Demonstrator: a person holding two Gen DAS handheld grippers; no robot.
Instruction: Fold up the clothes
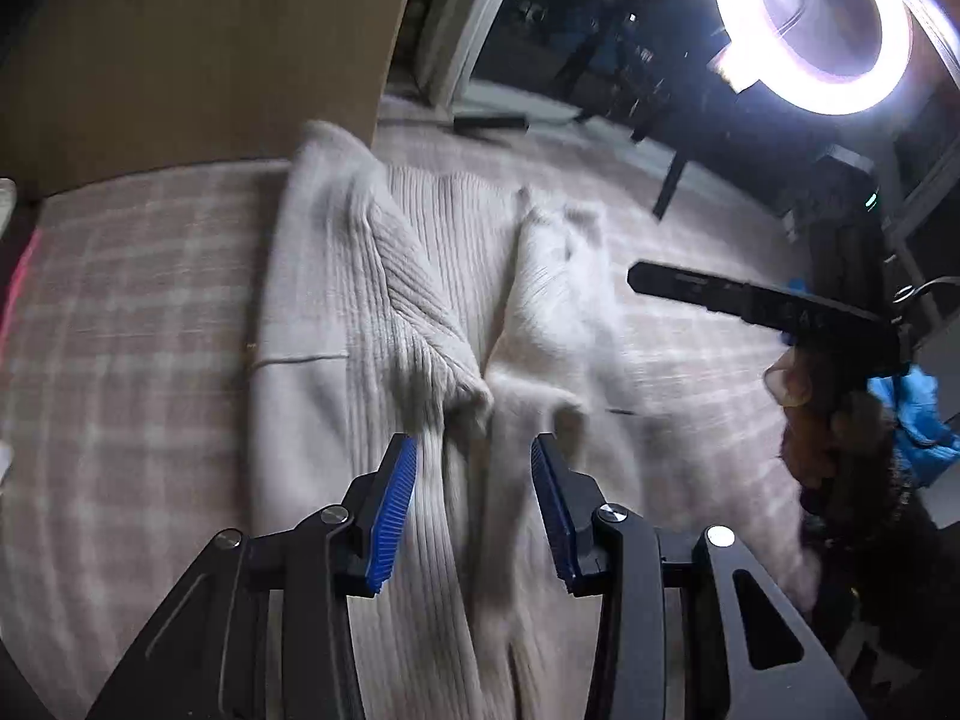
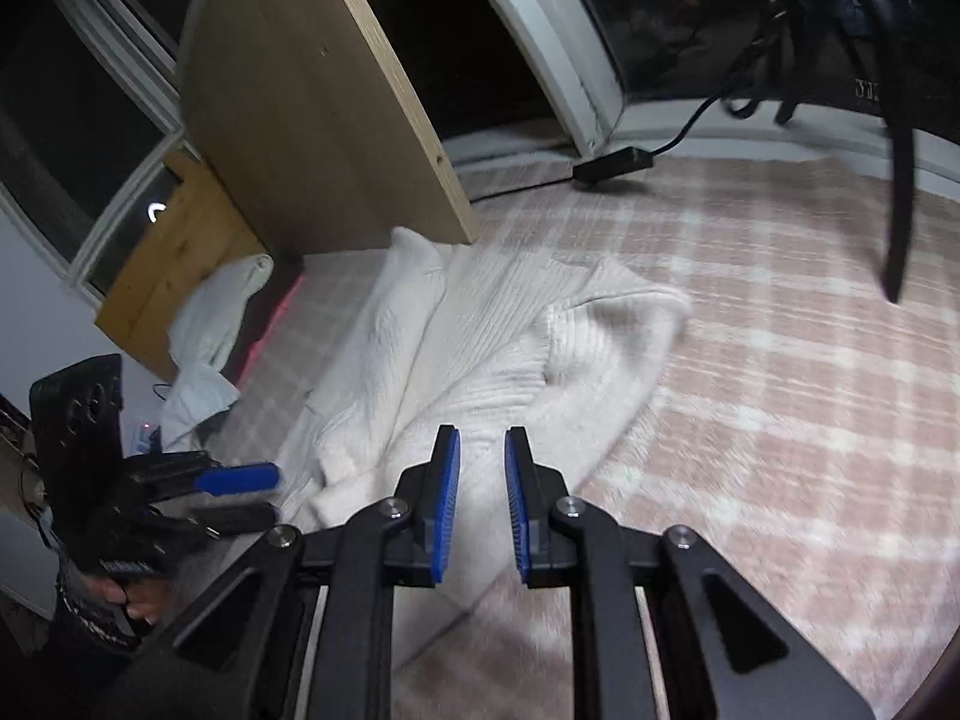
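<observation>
A cream ribbed sweater (image 1: 384,312) lies spread on a pink-and-white checked rug (image 1: 132,312) on the floor, its top end reaching a wooden panel (image 1: 198,54) that stands at the rug's far edge. Both sleeves are turned in over the body and meet near the middle; the right-hand one is blurred, so its outline is hard to read. The sweater's near end runs under the camera and is cut off at the bottom edge.

The left gripper (image 1: 474,504) hangs over the lower part of the sweater with its blue pads spread apart; only cloth lying below shows in the gap, nothing is pinched. The right gripper (image 2: 482,504) sits above the sweater's near right edge, its jaws narrowly parted with an empty gap between them.

From the left view the right gripper appears side-on at the right edge, held by a hand (image 1: 804,396) that is mostly hidden behind it. From the right view the left gripper shows at the lower left, blurred, the hand below it cut off.

A ring light (image 1: 822,30) glares at upper right, washing out whatever is near it. A pale cloth (image 2: 210,330) is draped beside the wooden panel; what it is I cannot tell.
</observation>
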